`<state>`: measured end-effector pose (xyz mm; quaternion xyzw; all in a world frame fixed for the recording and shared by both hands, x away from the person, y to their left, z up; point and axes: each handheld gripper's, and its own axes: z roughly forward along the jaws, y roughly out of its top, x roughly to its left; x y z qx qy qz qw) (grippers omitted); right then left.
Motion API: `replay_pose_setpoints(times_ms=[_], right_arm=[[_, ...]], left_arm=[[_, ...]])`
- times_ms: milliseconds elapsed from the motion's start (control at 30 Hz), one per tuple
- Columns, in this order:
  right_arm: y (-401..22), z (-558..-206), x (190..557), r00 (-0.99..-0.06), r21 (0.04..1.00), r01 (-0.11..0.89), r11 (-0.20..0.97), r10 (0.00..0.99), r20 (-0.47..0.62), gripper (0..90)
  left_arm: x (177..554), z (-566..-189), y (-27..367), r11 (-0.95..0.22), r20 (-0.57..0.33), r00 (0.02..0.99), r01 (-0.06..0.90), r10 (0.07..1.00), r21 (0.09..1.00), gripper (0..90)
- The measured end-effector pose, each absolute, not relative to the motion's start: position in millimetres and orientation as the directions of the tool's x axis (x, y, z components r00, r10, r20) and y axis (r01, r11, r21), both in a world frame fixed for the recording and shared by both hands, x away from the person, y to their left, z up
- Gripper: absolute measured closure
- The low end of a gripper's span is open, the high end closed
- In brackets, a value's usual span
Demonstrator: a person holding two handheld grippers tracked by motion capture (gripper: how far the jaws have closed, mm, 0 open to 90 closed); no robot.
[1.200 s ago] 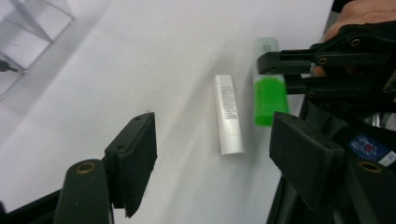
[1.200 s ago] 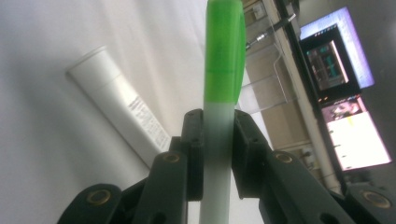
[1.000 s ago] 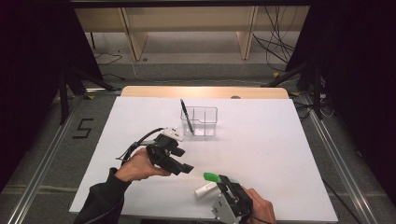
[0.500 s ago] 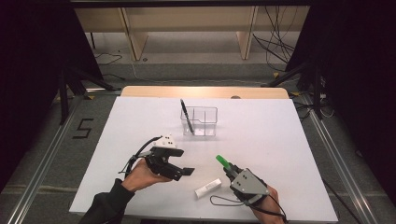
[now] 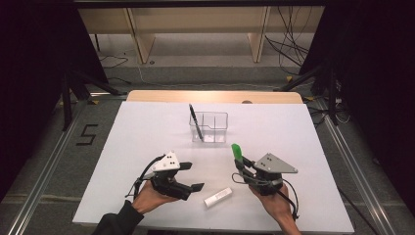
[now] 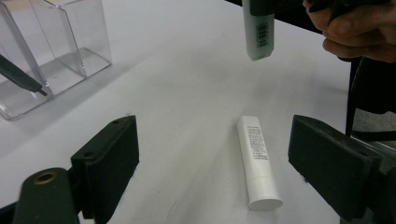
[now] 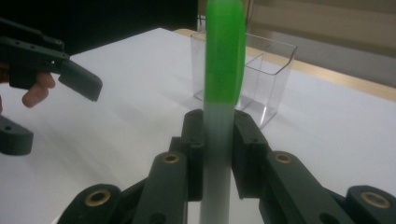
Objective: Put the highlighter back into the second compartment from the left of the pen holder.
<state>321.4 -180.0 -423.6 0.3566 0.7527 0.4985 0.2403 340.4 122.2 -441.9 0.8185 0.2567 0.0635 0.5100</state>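
Green-capped marker [image 5: 237, 152] pinched upright in right gripper [image 5: 246, 168], frame centre-right, prob. bound for clear organizer [image 5: 209, 127]; left gripper [image 5: 197, 187] jaws spread toward white tube [image 5: 218, 197].

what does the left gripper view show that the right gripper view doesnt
Left gripper view: a white tube lying on the table, and a black pen in the clear box.
Right gripper view: the green cap on the marker.
Both: the clear box, the table, and the marker gripped by the right tool.
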Motion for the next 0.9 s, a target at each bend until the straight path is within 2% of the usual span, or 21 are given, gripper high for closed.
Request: replay_pose_setpoints(times_ms=[367, 900], right_arm=[[-178.4, -422.0, 352.8, -0.614, 0.916, 0.38, 0.125, 0.775, 0.149, 77.3], [-162.2, -408.4, 386.3, -0.587, 0.922, 0.375, 0.101, 0.796, 0.152, 77.3]], left_arm=[[334.2, -449.9, 125.9, -0.326, -0.159, 0.846, 0.36, 0.509, 0.874, 15.6], [324.0, -455.0, 121.3, -0.327, -0.147, 0.857, 0.341, 0.495, 0.881, 15.6]])
